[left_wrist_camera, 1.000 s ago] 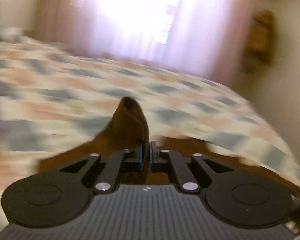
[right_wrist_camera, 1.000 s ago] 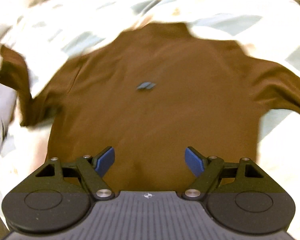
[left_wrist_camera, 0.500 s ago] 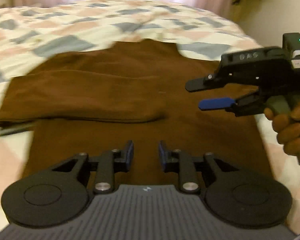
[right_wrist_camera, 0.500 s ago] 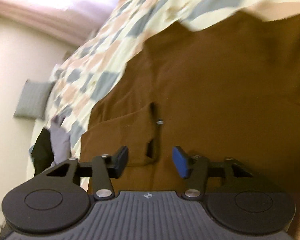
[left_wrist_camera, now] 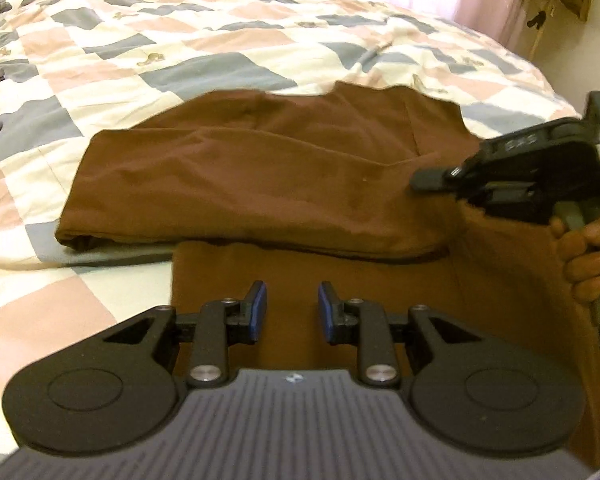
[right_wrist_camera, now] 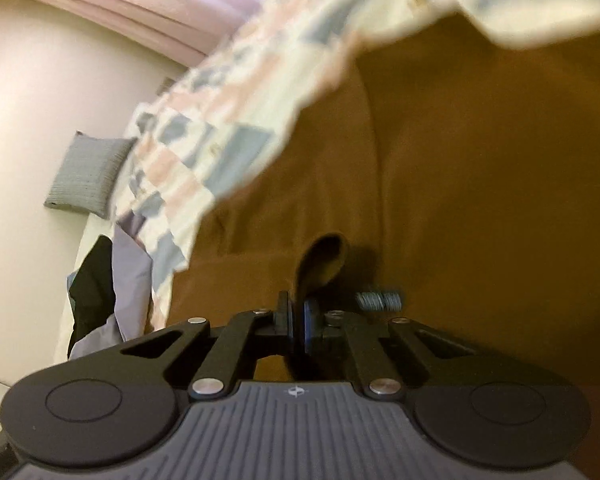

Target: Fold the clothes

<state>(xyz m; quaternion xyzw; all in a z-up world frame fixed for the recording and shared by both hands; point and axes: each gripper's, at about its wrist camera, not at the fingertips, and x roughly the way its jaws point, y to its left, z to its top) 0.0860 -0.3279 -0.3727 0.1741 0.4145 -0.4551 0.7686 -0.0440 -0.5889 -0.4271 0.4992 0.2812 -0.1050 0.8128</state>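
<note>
We see the left gripper [left_wrist_camera: 292, 312] with its blue-padded fingers [left_wrist_camera: 258, 310] parted by a moderate gap, holding nothing and hovering just above the lower part of the brown shirt [left_wrist_camera: 260, 176]. The right gripper [right_wrist_camera: 298, 320] has its jaws pressed together on a pinch of the shirt's fabric, which loops up from between the pads. In the left wrist view the right gripper sits at the right edge, gripped by a hand [left_wrist_camera: 584, 256], and the brown cloth rises to meet it there.

The shirt lies on a bed with a checked quilt [left_wrist_camera: 180, 40] in cream, pink and grey-blue. One part is folded across the body, making a thick band with a rounded edge at the left.

In the right wrist view the quilt and the far shirt edge are blurred. We cannot tell which part of the shirt is pinched. A small ridged grey mark [right_wrist_camera: 378, 301] sits on the cloth just beside the right jaw. A grey pillow [right_wrist_camera: 88, 174] and some dark and lilac clothes [right_wrist_camera: 108, 288] lie farther off, partly cut off by the gripper body.
</note>
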